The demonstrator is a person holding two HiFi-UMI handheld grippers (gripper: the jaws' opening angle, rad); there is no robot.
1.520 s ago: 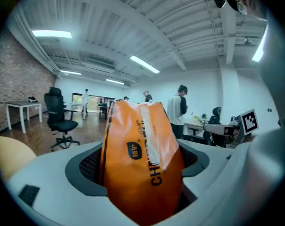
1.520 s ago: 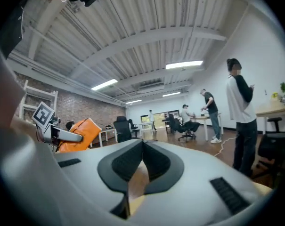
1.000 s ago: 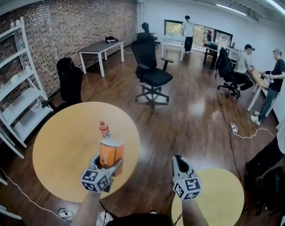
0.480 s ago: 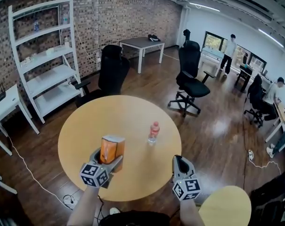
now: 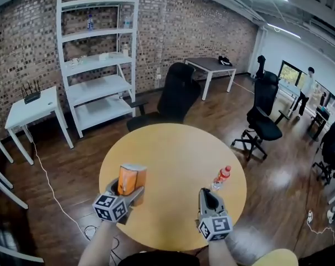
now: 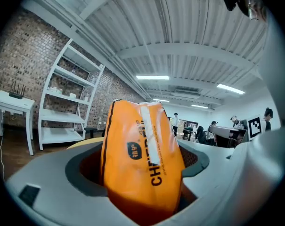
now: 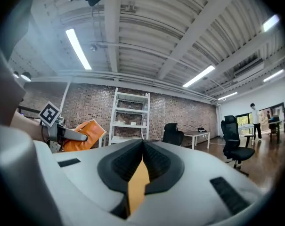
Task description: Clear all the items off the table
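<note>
My left gripper [image 5: 129, 190] is shut on an orange snack bag [image 5: 131, 179], which stands upright between its jaws over the near left part of the round wooden table [image 5: 173, 148]. In the left gripper view the orange bag [image 6: 142, 159] fills the jaws. A small bottle with a red cap and red label [image 5: 221, 177] stands on the table at the right. My right gripper [image 5: 209, 197] hovers just left of that bottle, near the table's front edge, shut and empty. The right gripper view shows its jaws closed together and the orange bag [image 7: 81, 134] at left.
A black office chair [image 5: 175, 96] stands behind the table, another [image 5: 262, 115] to the right. A white shelf unit [image 5: 98, 65] stands against the brick wall, with a small white table [image 5: 31, 110] at left. A person [image 5: 307, 87] stands far right. A second round table [image 5: 281, 256] shows at bottom right.
The view has swung left: the table now sits centred under both grippers and the shelf unit is in full view. The bottle has shifted from left to right of frame. Both grippers keep their states.
</note>
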